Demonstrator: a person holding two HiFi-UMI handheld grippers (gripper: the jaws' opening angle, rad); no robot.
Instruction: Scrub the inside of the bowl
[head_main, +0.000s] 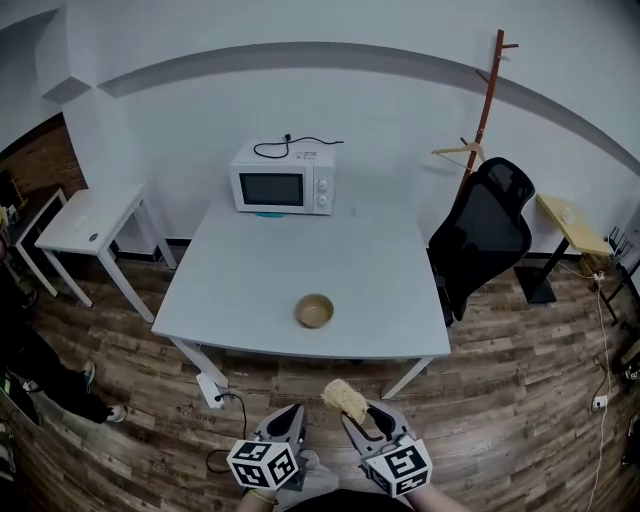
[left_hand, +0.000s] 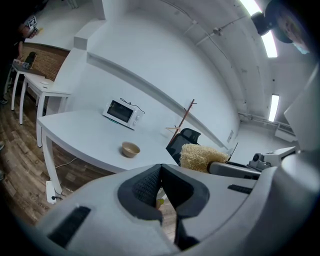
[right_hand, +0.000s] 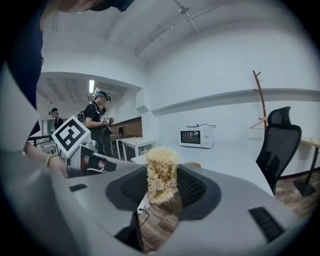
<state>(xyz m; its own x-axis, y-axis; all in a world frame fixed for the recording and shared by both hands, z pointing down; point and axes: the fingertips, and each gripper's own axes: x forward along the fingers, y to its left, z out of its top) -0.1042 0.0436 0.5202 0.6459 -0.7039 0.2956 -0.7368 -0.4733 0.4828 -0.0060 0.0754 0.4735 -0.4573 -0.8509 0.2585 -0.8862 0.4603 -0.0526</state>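
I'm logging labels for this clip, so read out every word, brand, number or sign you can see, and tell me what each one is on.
No words, brands or numbers can be read in any view.
Microwave: any print on its front panel is too small to read.
Left hand-held gripper and right hand-held gripper: their cubes carry only black-and-white square markers, no letters or digits.

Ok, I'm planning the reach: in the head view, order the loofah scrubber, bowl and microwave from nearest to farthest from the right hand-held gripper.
1. Loofah scrubber: clamped in the right hand-held gripper.
2. Bowl: on the table, near its front edge, ahead and slightly left.
3. Microwave: at the table's far end.
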